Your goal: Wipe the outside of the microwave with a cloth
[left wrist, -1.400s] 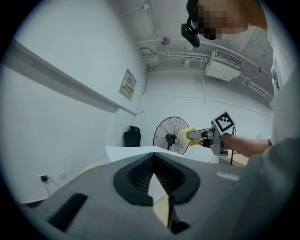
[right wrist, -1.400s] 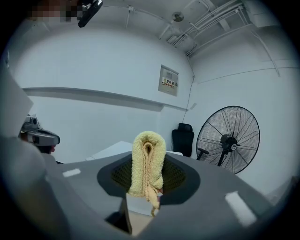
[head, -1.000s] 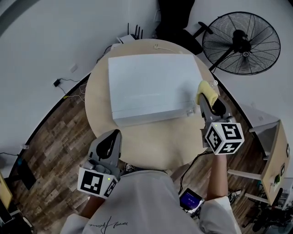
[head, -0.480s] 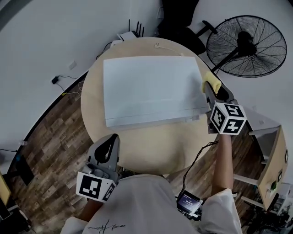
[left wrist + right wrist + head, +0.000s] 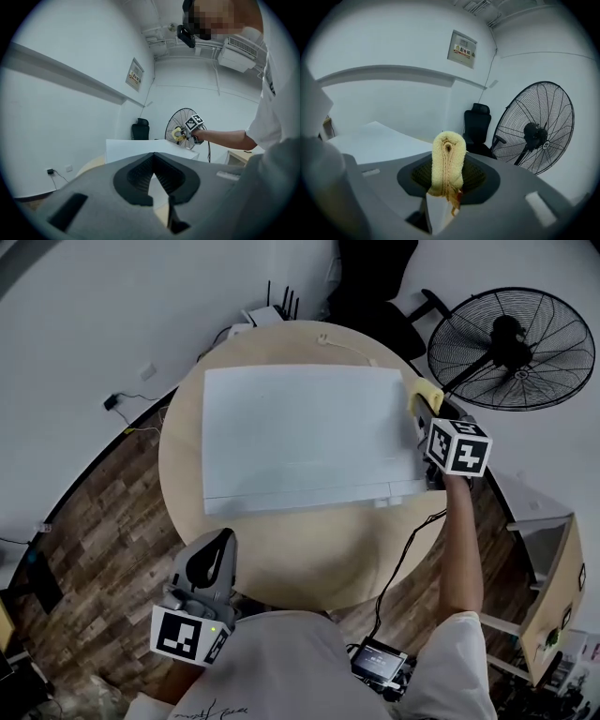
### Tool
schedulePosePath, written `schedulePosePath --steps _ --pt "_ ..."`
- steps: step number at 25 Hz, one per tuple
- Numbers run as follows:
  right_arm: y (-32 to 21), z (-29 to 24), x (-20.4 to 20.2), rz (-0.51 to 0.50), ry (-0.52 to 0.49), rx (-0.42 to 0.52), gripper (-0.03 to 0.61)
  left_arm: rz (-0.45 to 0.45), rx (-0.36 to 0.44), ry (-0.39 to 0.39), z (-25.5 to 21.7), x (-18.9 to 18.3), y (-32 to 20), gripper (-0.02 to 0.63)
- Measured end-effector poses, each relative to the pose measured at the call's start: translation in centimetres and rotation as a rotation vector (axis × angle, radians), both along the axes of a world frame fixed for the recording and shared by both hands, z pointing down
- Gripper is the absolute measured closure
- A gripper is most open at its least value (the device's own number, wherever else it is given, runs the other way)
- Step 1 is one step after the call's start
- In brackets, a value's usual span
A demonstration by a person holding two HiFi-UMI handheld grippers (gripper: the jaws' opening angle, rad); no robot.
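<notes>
A white microwave (image 5: 300, 435) stands on a round wooden table (image 5: 309, 540); its top fills the middle of the head view. My right gripper (image 5: 420, 409) is shut on a folded yellow cloth (image 5: 424, 394) beside the microwave's right side, near the back corner. In the right gripper view the cloth (image 5: 448, 161) stands up between the jaws, with the microwave top (image 5: 375, 140) to its left. My left gripper (image 5: 214, 557) hangs low at the table's near edge, away from the microwave (image 5: 150, 149), its jaws closed with nothing between them. The left gripper view shows my right gripper (image 5: 182, 135) far off with the cloth (image 5: 177, 134).
A large black floor fan (image 5: 511, 348) stands right of the table, close to my right gripper. A black office chair (image 5: 370, 287) sits behind the table. A cable (image 5: 408, 549) runs off the table's right edge to a device (image 5: 378, 660) on the wooden floor.
My right gripper has carried the cloth away from me along the microwave's right side, from near the front corner toward the back. The left gripper has dropped slightly lower.
</notes>
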State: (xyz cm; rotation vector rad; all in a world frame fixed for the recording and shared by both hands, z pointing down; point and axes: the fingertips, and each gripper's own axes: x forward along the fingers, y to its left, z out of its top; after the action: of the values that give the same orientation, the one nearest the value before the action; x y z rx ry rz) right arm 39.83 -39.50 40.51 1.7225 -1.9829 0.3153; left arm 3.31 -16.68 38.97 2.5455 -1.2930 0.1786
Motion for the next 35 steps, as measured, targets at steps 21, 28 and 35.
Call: schedulePosePath --steps 21,28,35 --pt "-6.6 4.7 -2.1 -0.025 0.118 -0.212 0.443 -0.098 -0.039 -0.023 1.1 -1.0 1.2 0.618" --pt "-6.4 4.6 -4.6 -0.045 0.124 -0.226 0.443 -0.146 -0.023 -0.013 0.5 -3.2 2.9 0.618" --pt "-5.8 4.5 -8.3 -0.081 0.117 -0.23 0.443 -0.139 -0.011 -0.005 0.3 -4.3 4.4 0.618"
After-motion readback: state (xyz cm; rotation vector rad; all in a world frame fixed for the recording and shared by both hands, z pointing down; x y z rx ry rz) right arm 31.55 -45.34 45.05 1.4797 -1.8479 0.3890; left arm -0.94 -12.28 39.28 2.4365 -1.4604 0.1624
